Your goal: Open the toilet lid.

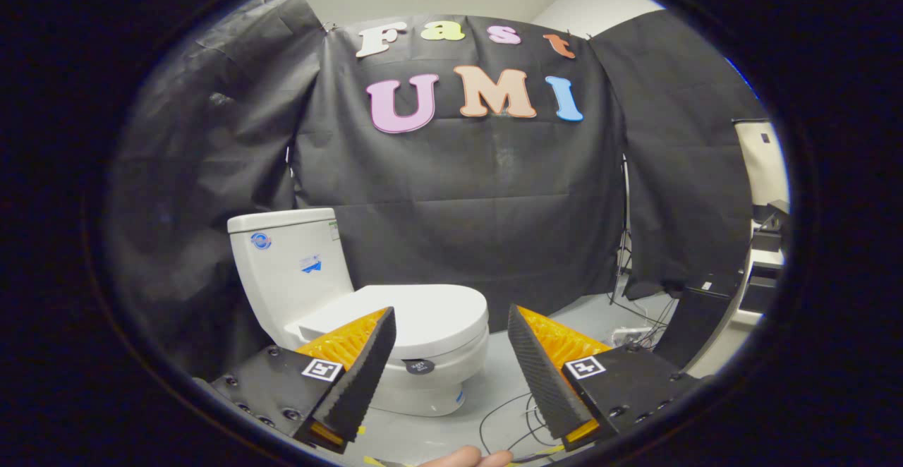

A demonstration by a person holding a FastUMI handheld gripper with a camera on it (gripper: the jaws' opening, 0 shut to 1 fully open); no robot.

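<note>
gripper [451, 319] spread wide before the closed toilet lid [423, 312]; grey floor [564, 312], perhaps cables [508, 417] on it.

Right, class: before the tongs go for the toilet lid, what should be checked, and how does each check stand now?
1. Tongs open, nothing between them: ok.
2. Toilet lid down flat on the bowl, not yet lifted: ok.
3. Lid's front edge in sight beyond the fingertips: ok.
4. Tongs touching the lid: not ok, still apart from it.
5. Cables on the floor beside the toilet, off the path: cannot tell.
6. Tank behind the lid, room to swing up: cannot tell.
</note>
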